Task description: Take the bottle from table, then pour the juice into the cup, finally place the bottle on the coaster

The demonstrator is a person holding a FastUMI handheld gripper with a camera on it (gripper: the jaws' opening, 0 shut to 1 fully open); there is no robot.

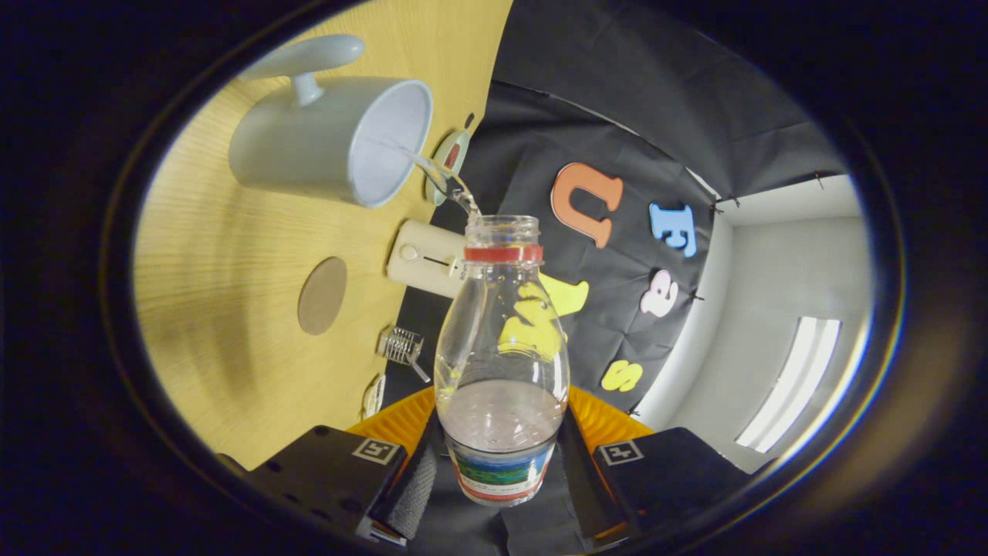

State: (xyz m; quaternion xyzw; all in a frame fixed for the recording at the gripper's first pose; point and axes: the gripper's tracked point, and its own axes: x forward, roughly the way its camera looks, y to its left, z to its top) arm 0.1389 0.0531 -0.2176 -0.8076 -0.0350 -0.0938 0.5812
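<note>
The bottle (pixel 502 347) was clear plastic with a red neck ring and a blue, green and red label. The cup (pixel 332 143) was pale grey-white. The table (pixel 224 270) showed light wood grain. The coaster (pixel 322 296) was plain brown.

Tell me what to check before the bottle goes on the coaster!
1. Grip: gripper fingers press both sides of the bottle: ok.
2. Stream lands inside the cup: ok.
3. Pouring finished: liquid shows in the bottle and a stream runs from its mouth: not ok.
4. Bottle upright for placing: tilted toward the cup: not ok.
5. Coaster bare on the table: ok.
6. Cup fill level: cannot tell.
</note>
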